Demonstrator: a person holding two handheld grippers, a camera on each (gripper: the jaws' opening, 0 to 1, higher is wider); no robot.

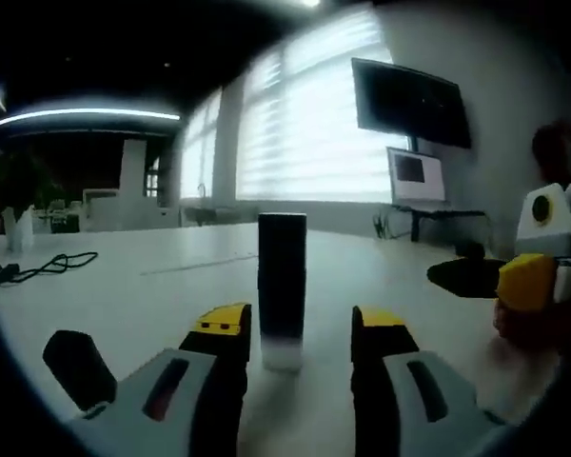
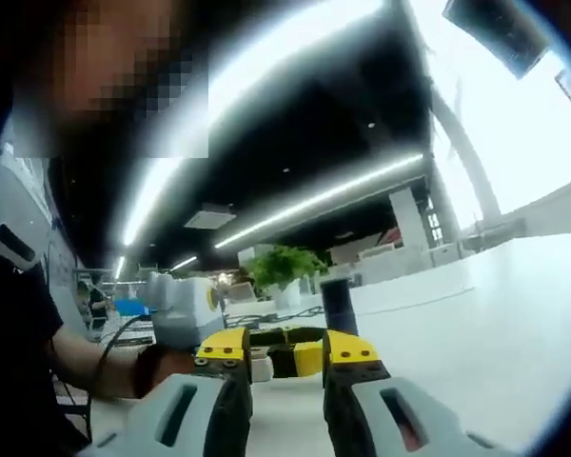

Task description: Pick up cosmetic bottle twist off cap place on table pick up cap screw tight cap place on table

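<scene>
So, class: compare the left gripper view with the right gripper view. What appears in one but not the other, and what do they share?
Left gripper view alone: a wall monitor, window blinds and a black cable.
Right gripper view alone: a potted plant and ceiling light strips.
Shared: the upright dark cosmetic bottle on the white table, standing between the left gripper jaws, untouched.

The left gripper (image 1: 290, 328) stands with its yellow-tipped jaws spread apart on either side of a dark cosmetic bottle (image 1: 282, 286), which stands upright on the white table (image 1: 152, 286), its pale base between the tips. The right gripper (image 1: 541, 267) enters at the right edge. A black cable (image 1: 38, 267) lies far left. A dark monitor (image 1: 409, 100) hangs on the wall.
</scene>
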